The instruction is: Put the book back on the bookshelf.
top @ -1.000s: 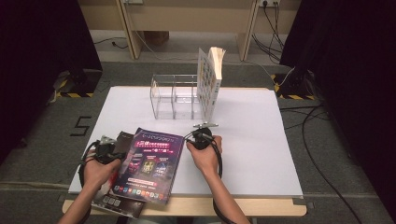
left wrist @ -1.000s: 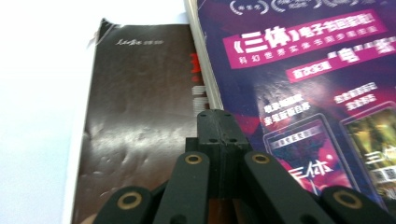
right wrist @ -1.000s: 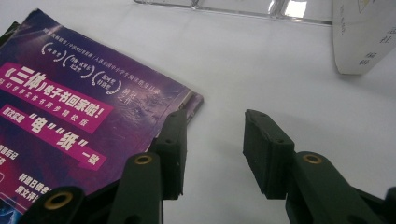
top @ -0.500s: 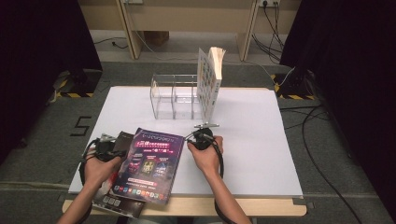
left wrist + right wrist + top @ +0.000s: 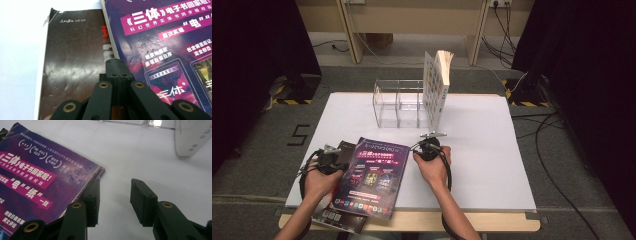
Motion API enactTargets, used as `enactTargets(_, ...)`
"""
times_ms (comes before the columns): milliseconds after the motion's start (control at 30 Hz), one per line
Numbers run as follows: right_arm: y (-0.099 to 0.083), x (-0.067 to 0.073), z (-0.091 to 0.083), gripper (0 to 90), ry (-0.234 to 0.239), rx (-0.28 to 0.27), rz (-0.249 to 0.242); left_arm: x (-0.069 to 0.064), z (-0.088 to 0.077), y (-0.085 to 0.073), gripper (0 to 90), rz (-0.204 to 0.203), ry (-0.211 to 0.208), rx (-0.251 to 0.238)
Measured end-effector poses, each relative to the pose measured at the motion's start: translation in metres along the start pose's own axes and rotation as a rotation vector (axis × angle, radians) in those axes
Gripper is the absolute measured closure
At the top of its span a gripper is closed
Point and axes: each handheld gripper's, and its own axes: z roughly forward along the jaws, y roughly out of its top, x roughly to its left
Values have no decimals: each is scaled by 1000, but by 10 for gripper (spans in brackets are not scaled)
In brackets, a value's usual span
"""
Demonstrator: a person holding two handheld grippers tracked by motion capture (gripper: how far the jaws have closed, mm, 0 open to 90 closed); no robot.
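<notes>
A purple magazine [image 5: 372, 172] lies face up near the table's front edge, on top of a dark book [image 5: 343, 148] that sticks out at its left. My left gripper [image 5: 329, 158] is shut with nothing between its jaws. Its tip [image 5: 117, 64] rests over the dark book [image 5: 75, 62], right at the purple magazine's [image 5: 162, 50] left edge. My right gripper [image 5: 430, 145] is open at the magazine's far right corner. In the right gripper view, one jaw of this gripper [image 5: 115, 195] sits against the magazine's [image 5: 37, 175] edge and the other over bare table.
A clear acrylic rack [image 5: 397, 107] stands at mid-table towards the back. A white book [image 5: 436, 90] stands upright at its right end, and its lower corner [image 5: 192, 135] shows ahead of the right gripper. The white table [image 5: 492, 160] stretches to the right.
My left gripper has shifted slightly over the dark book. The right gripper and the magazine have kept still.
</notes>
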Motion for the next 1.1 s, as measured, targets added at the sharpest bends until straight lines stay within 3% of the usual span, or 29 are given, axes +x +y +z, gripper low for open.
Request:
enactTargets(67, 0, -1, 1, 605, -1, 3, -2, -4, 0, 1, 899, 22, 0, 8)
enactTargets(233, 0, -1, 2, 604, -1, 4, 0, -17, 4, 3, 899, 25, -58, 12)
enactTargets(467, 4, -2, 6, 576, 15, 25, 14, -28, 4, 5, 899, 68, -45, 22)
enactTargets(567, 8, -2, 11, 561, 23, 40, 17, -24, 2, 5, 897, 29, -72, 9)
enactTargets(667, 11, -3, 16, 548, 41, 64, 40, -19, -5, 6, 829, -28, -83, -38)
enactTargets(833, 15, -7, 21, 537, 54, 76, 61, -18, -17, 7, 747, -58, -85, -111)
enactTargets(967, 15, -11, 24, 527, 70, 82, 72, -25, -15, 4, 647, -43, -134, -86)
enactTargets(1100, 18, -10, 25, 525, 77, 86, 75, -30, -7, 0, 596, -27, -143, -47)
